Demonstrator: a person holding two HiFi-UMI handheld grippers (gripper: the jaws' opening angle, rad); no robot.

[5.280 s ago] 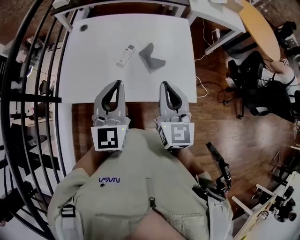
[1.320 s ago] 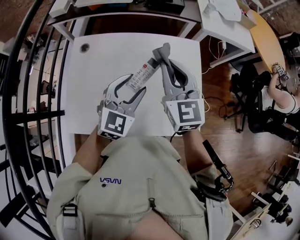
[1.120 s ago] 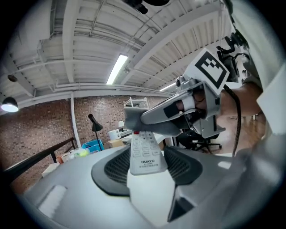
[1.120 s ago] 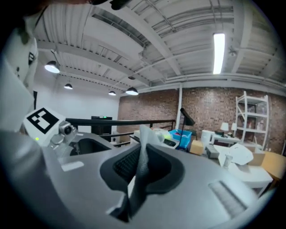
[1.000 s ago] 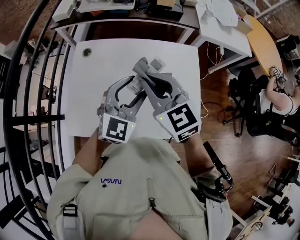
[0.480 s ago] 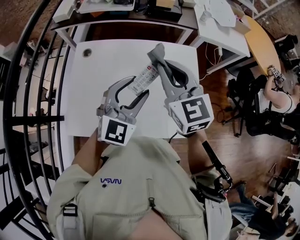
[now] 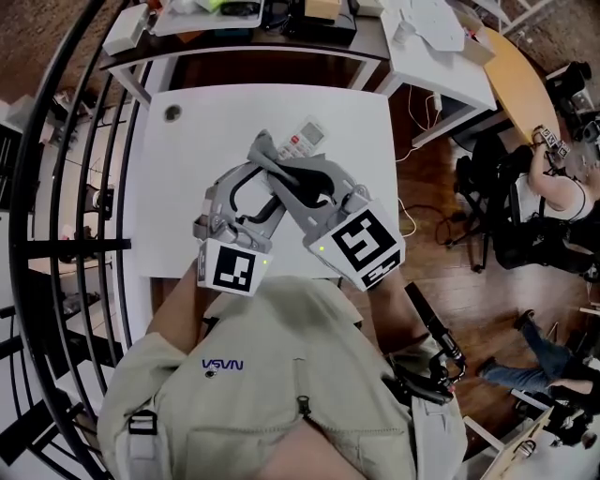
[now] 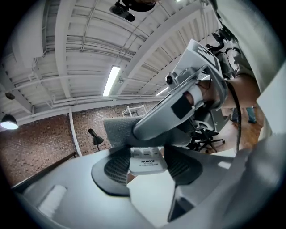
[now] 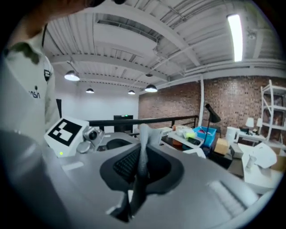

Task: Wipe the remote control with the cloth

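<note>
In the head view a white remote control hangs above the white table, its near end clamped in my left gripper. In the left gripper view the remote sits between the ribbed pads, which press its sides. My right gripper crosses over from the right, shut on a grey cloth, and lays it on the remote just beyond the left jaws. The right gripper view shows the cloth pinched thin between the jaws. The remote's middle is hidden under the cloth and the right gripper.
A round dark grommet sits in the table's far left corner. Cluttered desks stand behind the table and black railings run along the left. At the right, over wood floor, a person sits on an office chair.
Half a second ago the cloth was at the remote's far end. The right gripper has since swung left and back along the remote to just beyond the left jaws. The left gripper has held still.
</note>
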